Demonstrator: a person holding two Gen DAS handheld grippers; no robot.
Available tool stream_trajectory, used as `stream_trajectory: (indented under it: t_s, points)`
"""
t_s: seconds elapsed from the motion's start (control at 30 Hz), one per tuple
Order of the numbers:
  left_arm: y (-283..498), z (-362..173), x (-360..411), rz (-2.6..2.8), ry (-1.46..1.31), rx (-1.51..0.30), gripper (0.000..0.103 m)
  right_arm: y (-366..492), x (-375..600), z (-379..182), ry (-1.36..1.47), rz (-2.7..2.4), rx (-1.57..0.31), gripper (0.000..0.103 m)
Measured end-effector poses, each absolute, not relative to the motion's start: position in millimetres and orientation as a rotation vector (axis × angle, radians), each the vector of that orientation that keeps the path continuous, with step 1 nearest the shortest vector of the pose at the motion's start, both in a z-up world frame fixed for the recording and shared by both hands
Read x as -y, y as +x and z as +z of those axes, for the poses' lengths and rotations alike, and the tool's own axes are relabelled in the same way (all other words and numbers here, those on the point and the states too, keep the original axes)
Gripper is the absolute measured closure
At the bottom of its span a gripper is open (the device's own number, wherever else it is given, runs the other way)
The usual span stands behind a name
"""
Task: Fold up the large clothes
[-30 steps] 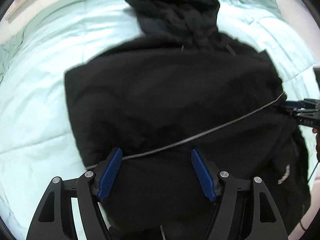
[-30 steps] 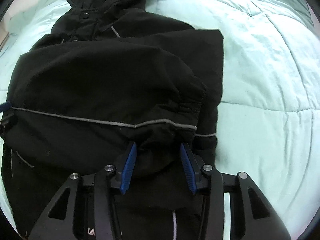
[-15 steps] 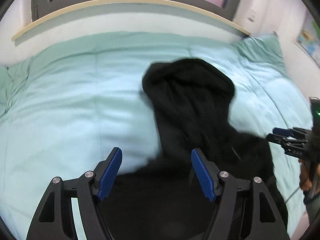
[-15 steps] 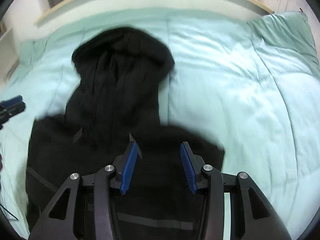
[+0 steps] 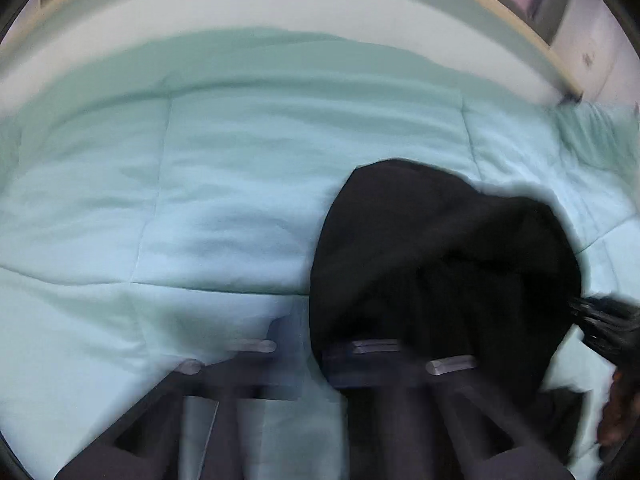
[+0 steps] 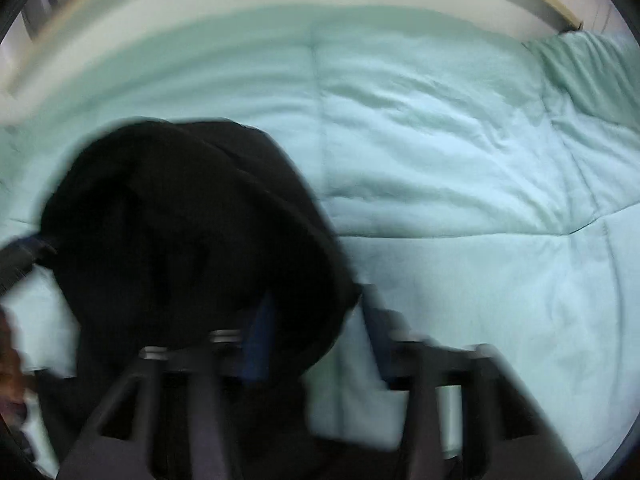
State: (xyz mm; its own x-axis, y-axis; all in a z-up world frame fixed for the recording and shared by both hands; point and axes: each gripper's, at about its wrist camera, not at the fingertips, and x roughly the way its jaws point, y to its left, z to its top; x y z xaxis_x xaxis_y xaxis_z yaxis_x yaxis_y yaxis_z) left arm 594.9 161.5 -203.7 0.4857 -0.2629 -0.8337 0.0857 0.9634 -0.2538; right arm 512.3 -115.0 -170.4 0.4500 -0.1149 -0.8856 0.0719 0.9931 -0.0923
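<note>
The black hooded jacket lies on the light green quilt. Its hood (image 5: 444, 256) fills the lower right of the left wrist view and the lower left of the right wrist view (image 6: 188, 232). My left gripper (image 5: 304, 344) is blurred by motion, open, with its right finger over the hood's left edge. My right gripper (image 6: 316, 320) is also blurred and open, with its left finger over the hood's right edge. Neither holds cloth. Each gripper shows at the edge of the other's view: the right one in the left wrist view (image 5: 600, 316), the left one in the right wrist view (image 6: 24, 256).
The quilt (image 5: 160, 208) spreads wide to the left of the hood and to its right (image 6: 460, 184). A green pillow (image 6: 592, 68) lies at the far right. A white wall and wooden ledge (image 5: 520, 28) run behind the bed.
Both grippers have moved forward from the jacket's body up to the hood. The views have tilted up and the hood now sits close, between the two grippers.
</note>
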Motion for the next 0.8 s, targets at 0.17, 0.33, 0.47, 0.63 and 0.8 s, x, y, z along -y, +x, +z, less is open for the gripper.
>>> stream_trajectory:
  t_s: [0.17, 0.33, 0.47, 0.63, 0.8]
  points:
    - [561.3, -192.7, -216.3, -0.333, -0.452, -0.966, 0.093, 476.5, 149.7, -151.4, 0.137, 0.017, -0.958, 0.098]
    - [579.1, -294.5, -215.6, -0.298, -0.45, -1.219, 0.089, 494.5, 144.8, -227.6, 0.114, 0.026, -1.16, 0.098]
    - [568.6, -284.6, -234.9, -0.347, -0.535, -1.158, 0.072, 488.8, 150.0, -225.9, 0.127, 0.038, -1.169, 0.085]
    - [526.2, -235.8, -254.5, -0.325, -0.362, -1.022, 0.046, 454.3, 162.0, -176.4, 0.087, 0.04, -1.078, 0.048]
    - [531.4, -181.5, -223.5, -0.422, -0.326, -0.892, 0.043, 465.2, 136.5, -131.1, 0.106, 0.088, -0.976, 0.043]
